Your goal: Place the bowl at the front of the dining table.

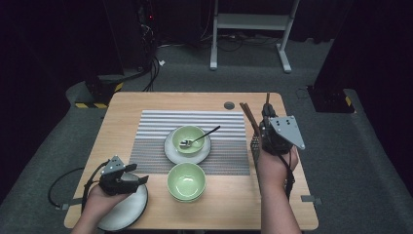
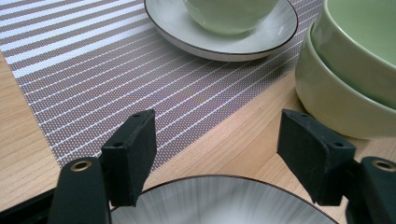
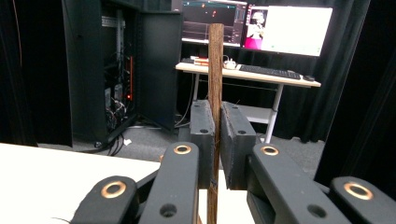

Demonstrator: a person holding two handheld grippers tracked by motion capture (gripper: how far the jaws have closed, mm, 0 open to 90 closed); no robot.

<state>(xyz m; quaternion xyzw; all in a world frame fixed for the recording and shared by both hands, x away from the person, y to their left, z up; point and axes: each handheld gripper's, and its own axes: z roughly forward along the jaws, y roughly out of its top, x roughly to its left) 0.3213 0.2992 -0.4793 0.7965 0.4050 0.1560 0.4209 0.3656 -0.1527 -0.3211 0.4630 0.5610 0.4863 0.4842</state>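
As it stands upright, chopstick [image 3: 215, 70] clamped in right tool [image 3: 215, 135]

Plate [image 2: 219, 200] below the striped placemat [image 2: 107, 70]: lower part cut off. Chopstick [image 3: 215, 93]: lower end hidden between closed jaws.

You work in a dim room hung with black curtains [image 3: 359, 93], on a grey carpeted floor [image 1: 195, 73]. Your wooden tabletop [image 1: 122, 117] stands lit in the middle. Beyond its far edge stands a white desk frame [image 1: 251, 22]; the right gripper view shows that desk [image 3: 247, 74] carrying a keyboard [image 3: 268, 71] and lit monitors [image 3: 289, 28]. Off the far left corner you have an open black equipment rack [image 3: 116, 65] with cables [image 1: 151, 73] trailing across the floor, and yellow-black hazard tape [image 1: 92, 105] marks a base nearby.
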